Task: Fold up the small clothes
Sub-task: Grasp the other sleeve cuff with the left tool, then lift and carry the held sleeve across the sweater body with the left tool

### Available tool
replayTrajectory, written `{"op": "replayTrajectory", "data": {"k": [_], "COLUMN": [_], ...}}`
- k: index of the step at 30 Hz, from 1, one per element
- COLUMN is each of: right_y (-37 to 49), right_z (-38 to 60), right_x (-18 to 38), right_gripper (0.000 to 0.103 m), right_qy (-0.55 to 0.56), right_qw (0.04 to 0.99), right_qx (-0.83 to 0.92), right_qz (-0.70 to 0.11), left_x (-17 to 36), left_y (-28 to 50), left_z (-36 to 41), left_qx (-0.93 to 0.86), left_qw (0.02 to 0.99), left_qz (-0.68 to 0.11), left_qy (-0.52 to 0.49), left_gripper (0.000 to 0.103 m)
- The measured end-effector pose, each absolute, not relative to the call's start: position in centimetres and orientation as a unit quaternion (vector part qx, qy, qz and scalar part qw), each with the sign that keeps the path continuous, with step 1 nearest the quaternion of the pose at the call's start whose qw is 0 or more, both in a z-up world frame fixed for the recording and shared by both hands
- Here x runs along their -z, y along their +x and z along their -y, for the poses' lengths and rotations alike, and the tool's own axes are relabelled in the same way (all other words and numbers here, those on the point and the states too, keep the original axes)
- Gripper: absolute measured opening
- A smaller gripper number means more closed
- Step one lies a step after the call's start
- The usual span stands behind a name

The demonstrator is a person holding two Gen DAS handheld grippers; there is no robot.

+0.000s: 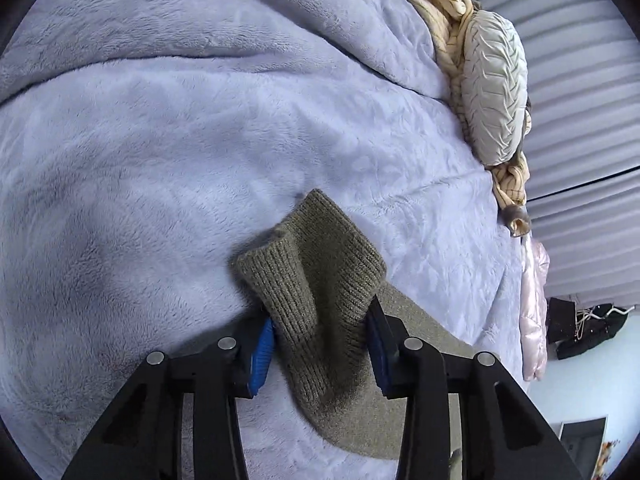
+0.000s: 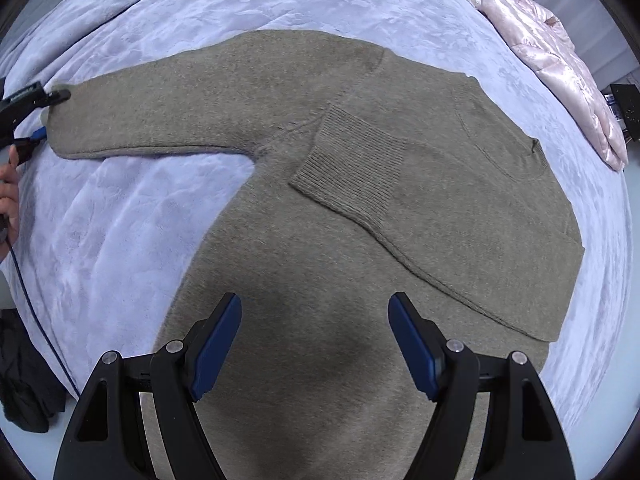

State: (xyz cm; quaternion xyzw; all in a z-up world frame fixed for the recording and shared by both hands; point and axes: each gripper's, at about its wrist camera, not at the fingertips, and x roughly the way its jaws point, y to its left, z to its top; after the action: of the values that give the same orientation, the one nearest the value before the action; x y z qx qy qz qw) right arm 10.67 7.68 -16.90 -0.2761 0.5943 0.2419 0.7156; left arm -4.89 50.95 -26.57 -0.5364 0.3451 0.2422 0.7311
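An olive knit sweater (image 2: pixel 320 208) lies flat on the lilac fleece blanket (image 2: pixel 120 208). Its right sleeve is folded across the chest, with the ribbed cuff (image 2: pixel 352 152) at the middle. Its left sleeve stretches out to the left. My left gripper (image 1: pixel 320 344) has its jaws around the ribbed cuff (image 1: pixel 312 264) of that left sleeve, which bunches up between the blue pads; it also shows in the right wrist view (image 2: pixel 36 116) at the sleeve's end. My right gripper (image 2: pixel 316 344) is open and empty, hovering over the sweater's lower body.
A cream striped garment (image 1: pixel 436 4) and a grey pleated cushion (image 1: pixel 496 92) lie along the far edge of the bed. A pink shiny jacket (image 2: pixel 560 64) lies at the right edge. A dark cloth (image 2: pixel 28 384) lies on the floor at left.
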Motion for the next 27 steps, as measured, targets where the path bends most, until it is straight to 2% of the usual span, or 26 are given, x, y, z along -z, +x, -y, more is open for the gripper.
{"op": "replayTrajectory", "data": {"k": [2,8,9,10,17,22,25,26,27], "right_y": [10.7,11.0,10.8,10.6,9.4,9.2,9.3,9.4,9.5], "right_z": [-8.5,-11.8,-12.2,-12.4,-13.3,-13.2,-13.0,-13.0,-12.9], "right_x": [16.6,16.0,15.9,15.8,16.3,16.4,16.3,16.4,16.4], "right_gripper": [0.079,0.079,0.079,0.079,0.079,0.079,0.079,0.079,0.079], "right_qy": [-0.280,-0.279,-0.279,-0.280,-0.296,-0.298,-0.298,-0.297,-0.295], "right_qw": [0.717,0.724,0.724,0.724,0.711,0.710,0.711,0.712,0.712], "right_qx": [-0.246,-0.258,-0.261,-0.264,-0.270,-0.268,-0.266,-0.264,-0.263], "right_qz": [-0.589,-0.576,-0.574,-0.573,-0.577,-0.579,-0.579,-0.579,-0.581], "left_x": [26.7,27.1,27.3,27.7,28.9,30.0,30.1,30.2,30.5], "left_y": [-5.1,-8.4,-8.9,-9.3,-9.4,-11.2,-11.0,-10.7,-10.6], "left_z": [-51.1,-50.8,-50.8,-50.8,-51.4,-51.5,-51.4,-51.6,-51.7], "left_qx": [-0.235,-0.228,-0.228,-0.230,-0.230,-0.226,-0.235,-0.240,-0.251], "left_qw": [0.731,0.716,0.712,0.706,0.698,0.669,0.665,0.663,0.655], "left_qz": [-0.334,-0.267,-0.259,-0.251,-0.226,-0.158,-0.162,-0.172,-0.184], "left_qy": [-0.547,-0.603,-0.612,-0.621,-0.640,-0.690,-0.690,-0.688,-0.689], "left_gripper": [0.052,0.052,0.059,0.061,0.061,0.061,0.061,0.052,0.023]}}
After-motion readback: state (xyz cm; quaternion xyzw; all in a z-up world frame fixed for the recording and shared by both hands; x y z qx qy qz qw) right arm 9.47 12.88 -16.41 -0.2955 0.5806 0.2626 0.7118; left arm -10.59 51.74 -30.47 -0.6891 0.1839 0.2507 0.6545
